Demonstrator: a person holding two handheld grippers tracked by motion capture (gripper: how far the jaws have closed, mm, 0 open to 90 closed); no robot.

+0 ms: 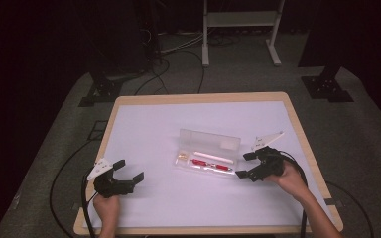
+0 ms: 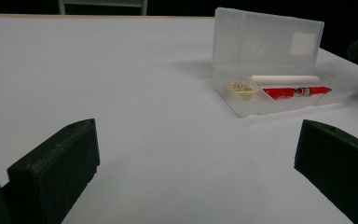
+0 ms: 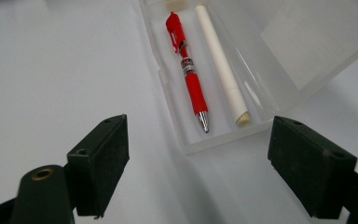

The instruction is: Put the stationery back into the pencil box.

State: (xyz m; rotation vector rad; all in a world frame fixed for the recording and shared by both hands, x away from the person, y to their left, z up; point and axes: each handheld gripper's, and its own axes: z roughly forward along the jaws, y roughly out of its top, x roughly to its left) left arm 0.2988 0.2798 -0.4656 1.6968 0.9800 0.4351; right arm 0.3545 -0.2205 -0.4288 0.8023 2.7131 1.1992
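Two hand-held grippers sit over the white desk (image 1: pixel 149 124), each with its jaws spread wide and nothing between them. The left hand-held gripper (image 1: pixel 128 170) hovers near the desk's near-left part, well apart from the clear plastic pencil case (image 1: pixel 209 153), which lies ahead of it and off to its right — seen in the left gripper view beyond the gap between the jaws. The right hand-held gripper (image 1: pixel 245 164) is just beside the case's right end, its jaws pointing at that end; I cannot tell whether a jaw touches it. The case stands open, its lid (image 3: pixel 303 42) raised behind the tray. Inside the tray lie a red pen (image 3: pixel 187 65), a white stick (image 3: pixel 220 60) alongside it — farther from the left hand-held gripper — and a small pale eraser (image 2: pixel 241 89) at the end farthest from the right hand-held gripper.
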